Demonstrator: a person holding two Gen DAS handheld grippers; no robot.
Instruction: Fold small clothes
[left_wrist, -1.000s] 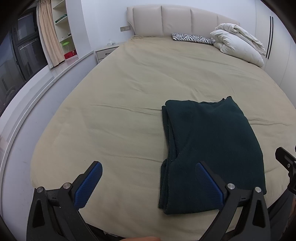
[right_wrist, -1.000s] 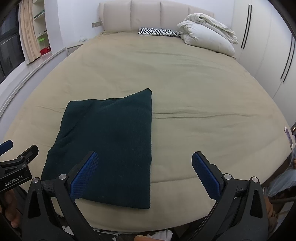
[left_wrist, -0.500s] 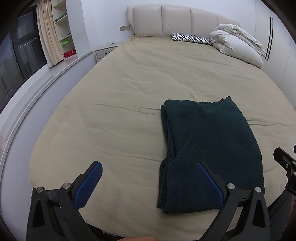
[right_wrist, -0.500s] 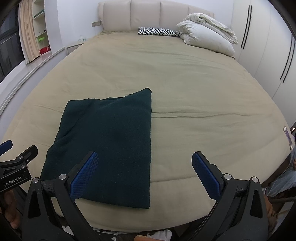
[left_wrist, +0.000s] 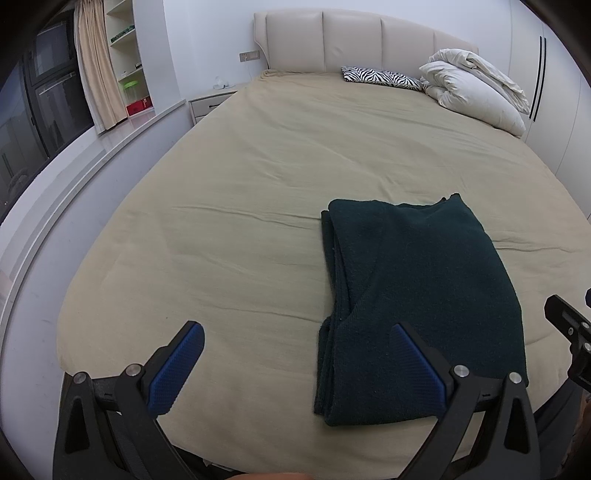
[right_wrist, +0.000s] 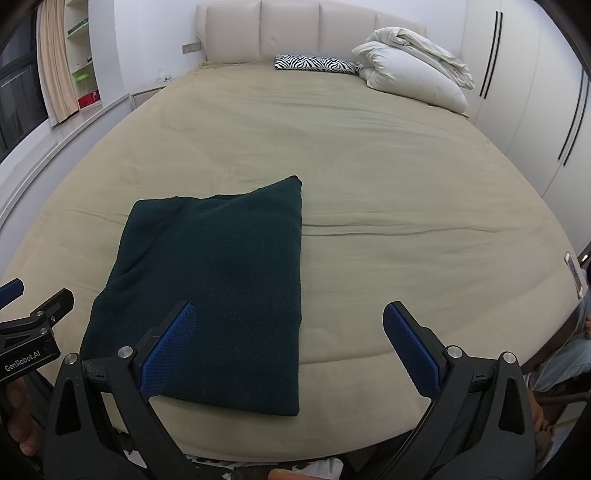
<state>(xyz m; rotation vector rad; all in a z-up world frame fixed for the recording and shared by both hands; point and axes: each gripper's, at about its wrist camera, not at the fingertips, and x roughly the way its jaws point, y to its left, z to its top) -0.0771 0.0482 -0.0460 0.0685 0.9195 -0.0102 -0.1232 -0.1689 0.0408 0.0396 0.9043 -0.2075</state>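
Observation:
A dark green garment (left_wrist: 417, 295) lies folded into a long rectangle on the beige bed (left_wrist: 240, 184), near the front edge. It also shows in the right wrist view (right_wrist: 221, 288). My left gripper (left_wrist: 295, 332) is open and empty, held above the bed's front edge, its right finger over the garment's near left corner. My right gripper (right_wrist: 290, 314) is open and empty, its left finger over the garment's near edge. The left gripper's body (right_wrist: 33, 332) shows at the left of the right wrist view.
White pillows (left_wrist: 476, 92) and a zebra-print cushion (left_wrist: 380, 75) lie at the headboard (left_wrist: 351, 40). A nightstand (left_wrist: 210, 101) and a window ledge (left_wrist: 74, 173) run along the left. Wardrobe doors (right_wrist: 535, 92) stand on the right. A phone (right_wrist: 574, 273) lies at the bed's right edge.
Both grippers have drawn back very slightly from the bed. The garment lies as before.

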